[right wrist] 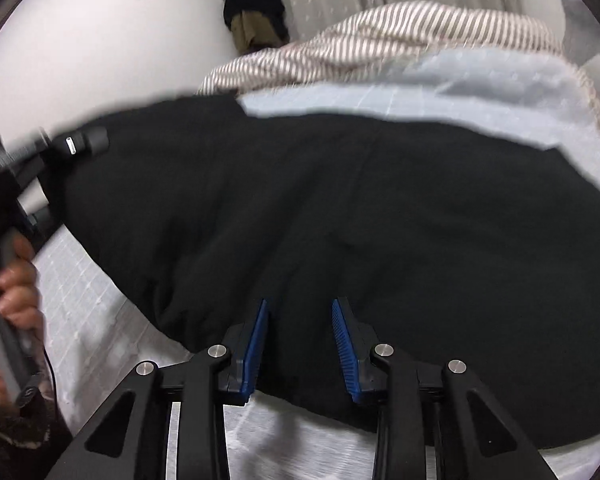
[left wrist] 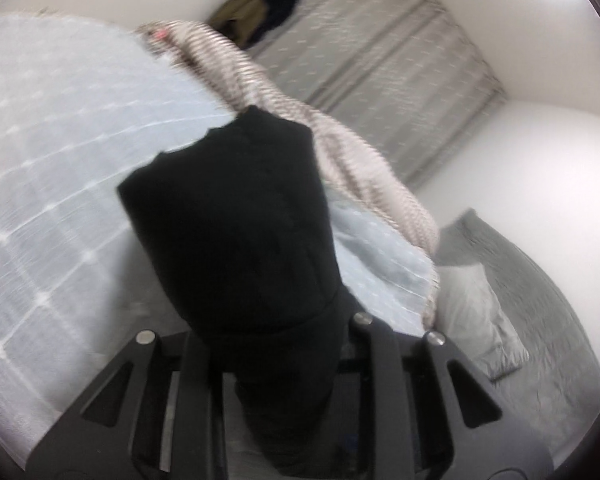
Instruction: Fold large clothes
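Observation:
A large black garment [right wrist: 340, 216] lies across the pale blue checked bed cover [right wrist: 480, 88]. In the left wrist view the same black garment [left wrist: 236, 208] runs up from between my left gripper's [left wrist: 284, 344] jaws, which are shut on it and hidden by the cloth. In the right wrist view my left gripper [right wrist: 60, 152] grips the garment's left end, held by a hand [right wrist: 12, 292]. My right gripper [right wrist: 300, 344] is open, its blue pads [right wrist: 256, 344] hovering over the garment's near edge with nothing between them.
A striped beige blanket [right wrist: 380, 36] is bunched along the far side of the bed. Dark and olive clothes [right wrist: 256, 12] hang by grey curtains [left wrist: 380, 60]. A grey cover with a pillow [left wrist: 476, 320] lies at the right in the left wrist view.

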`<state>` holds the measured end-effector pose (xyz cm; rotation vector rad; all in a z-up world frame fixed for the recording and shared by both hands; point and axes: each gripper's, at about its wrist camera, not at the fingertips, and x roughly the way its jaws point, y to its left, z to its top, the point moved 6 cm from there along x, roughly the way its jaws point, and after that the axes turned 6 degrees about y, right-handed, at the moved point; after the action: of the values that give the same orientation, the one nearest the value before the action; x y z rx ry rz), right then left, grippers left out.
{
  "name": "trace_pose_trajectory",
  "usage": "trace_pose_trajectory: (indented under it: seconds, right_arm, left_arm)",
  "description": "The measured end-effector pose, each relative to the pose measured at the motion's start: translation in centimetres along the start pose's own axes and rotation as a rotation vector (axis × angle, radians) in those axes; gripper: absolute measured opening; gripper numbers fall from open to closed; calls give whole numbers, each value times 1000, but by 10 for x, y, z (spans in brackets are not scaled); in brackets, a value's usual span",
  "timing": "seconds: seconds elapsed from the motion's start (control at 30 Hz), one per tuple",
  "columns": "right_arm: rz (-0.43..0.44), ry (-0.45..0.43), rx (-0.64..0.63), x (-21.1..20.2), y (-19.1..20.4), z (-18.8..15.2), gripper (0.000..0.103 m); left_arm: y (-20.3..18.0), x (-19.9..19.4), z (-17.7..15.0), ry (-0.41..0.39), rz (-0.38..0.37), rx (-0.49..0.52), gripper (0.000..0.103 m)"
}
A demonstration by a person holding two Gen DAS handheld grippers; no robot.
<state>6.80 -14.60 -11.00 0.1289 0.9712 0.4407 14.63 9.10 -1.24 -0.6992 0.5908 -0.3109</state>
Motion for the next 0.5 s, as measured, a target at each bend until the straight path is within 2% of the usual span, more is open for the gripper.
trace_pose_trajectory:
  seconds: [0.07, 0.27, 0.37, 0.43, 0.5]
  right_arm:
    - [10, 17, 6, 8, -1, 0, 34]
    - [171, 69, 146, 8, -27, 8, 34]
    - [150, 51, 208, -13, -47, 15, 39]
    - [131, -1, 274, -33, -71, 17, 64]
    - [123, -47, 359, -50, -95, 12, 69]
  left_arm:
    - [-25, 6, -1, 8, -41, 48, 27]
    - [-95, 23, -26, 51, -112, 236, 27]
    - [-116, 33, -44, 83, -147, 297, 27]
    - [-131, 43, -60, 121, -166, 351, 28]
    - [-143, 52, -75, 165, -182, 397, 28]
